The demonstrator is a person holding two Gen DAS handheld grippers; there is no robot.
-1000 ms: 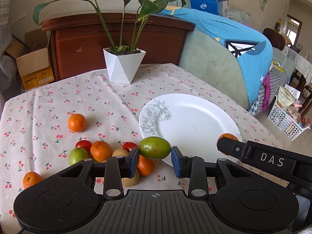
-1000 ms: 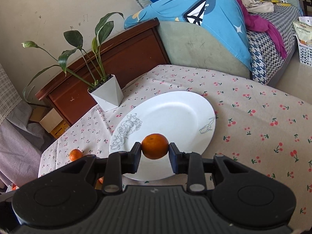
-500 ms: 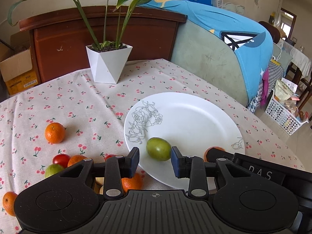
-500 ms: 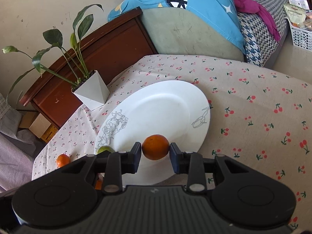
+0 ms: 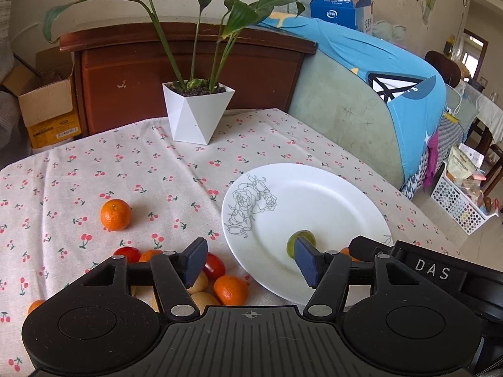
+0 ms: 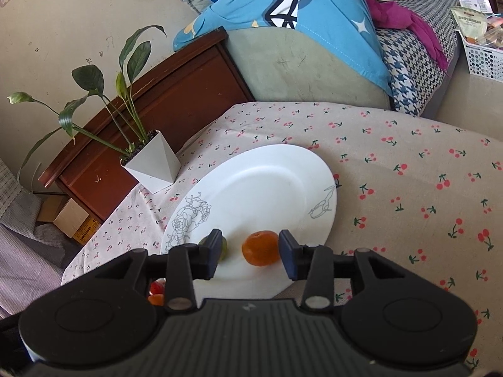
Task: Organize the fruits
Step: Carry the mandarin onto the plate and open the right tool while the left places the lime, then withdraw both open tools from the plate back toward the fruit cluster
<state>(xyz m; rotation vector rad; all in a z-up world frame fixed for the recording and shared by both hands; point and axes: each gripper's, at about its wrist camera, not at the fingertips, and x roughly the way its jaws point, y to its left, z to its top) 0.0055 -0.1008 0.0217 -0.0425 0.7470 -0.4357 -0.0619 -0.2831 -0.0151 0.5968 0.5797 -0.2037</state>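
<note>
A white plate (image 5: 330,198) with a rose drawing lies on the cherry-print tablecloth; it also shows in the right wrist view (image 6: 267,185). A green fruit (image 5: 298,241) lies on the plate near its front, partly behind my left gripper's right finger. My left gripper (image 5: 250,265) is open and empty over the plate's left rim. An orange (image 6: 260,248) rests on the plate between the fingers of my right gripper (image 6: 250,257), which is open. The green fruit (image 6: 223,246) peeks out behind the right gripper's left finger.
Loose fruit lies left of the plate: an orange (image 5: 115,214), a red tomato (image 5: 214,266), another orange (image 5: 230,289) and pale fruits (image 5: 198,282). A white plant pot (image 5: 196,113) stands at the back. A sofa (image 5: 361,106) borders the table's right side.
My left gripper let the green fruit go onto the plate, opened wide and drew back left. My right gripper lowered the orange onto the plate and opened.
</note>
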